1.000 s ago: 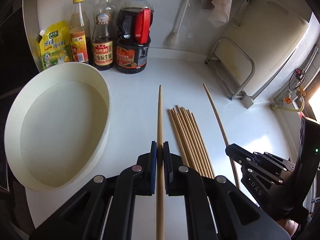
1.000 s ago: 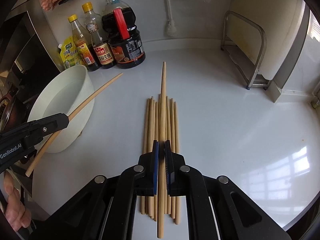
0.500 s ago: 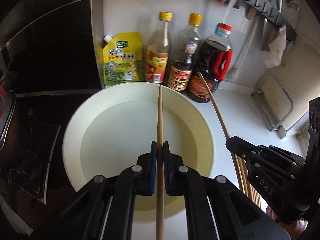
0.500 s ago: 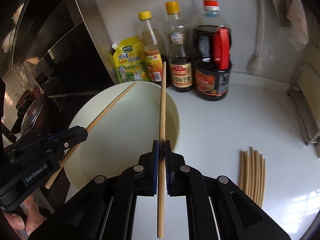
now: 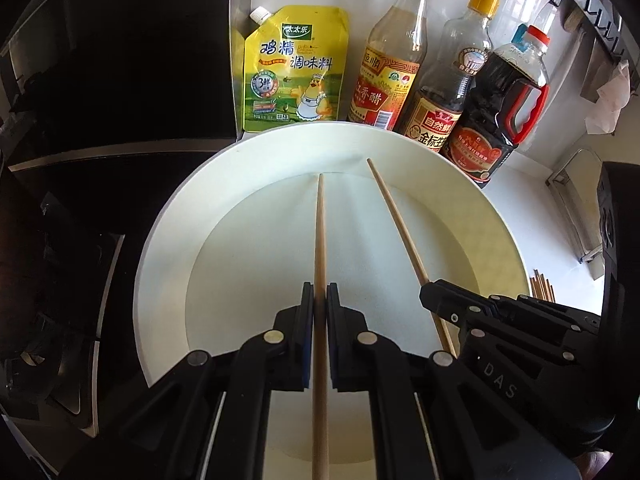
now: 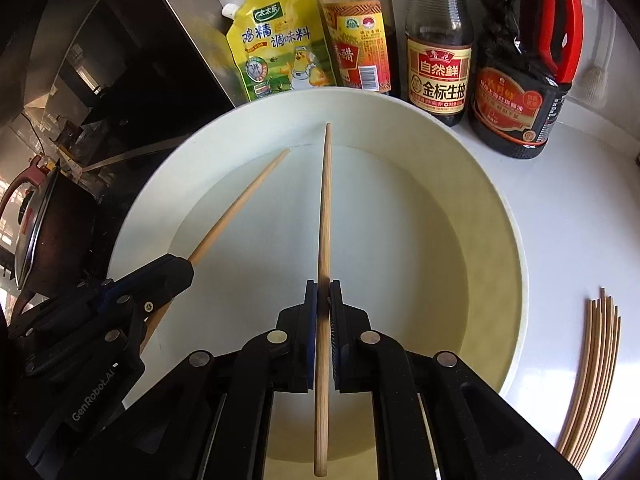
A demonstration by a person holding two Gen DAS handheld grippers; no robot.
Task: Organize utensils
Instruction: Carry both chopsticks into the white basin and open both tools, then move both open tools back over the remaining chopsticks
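Your left gripper [image 5: 319, 300] is clamped on one chopstick [image 5: 320, 240], and your right gripper [image 6: 323, 300] is clamped on a second chopstick [image 6: 325, 216]. Both sticks point down over the white basin [image 6: 516, 240]. The remaining chopsticks [image 6: 592, 376] lie bundled on the bench [image 6: 580, 200], right of the basin. Sauce bottles [image 6: 440, 60] stand behind it.

Yellow seasoning pouch [image 5: 294, 70], three sauce bottles [image 6: 438, 40] behind, white countertop [image 6: 568, 208]

The black left gripper [image 5: 320, 300] and black right gripper [image 6: 323, 300] both point steeply downward, jaws clamped shut, the right one at three o'clock of the left.
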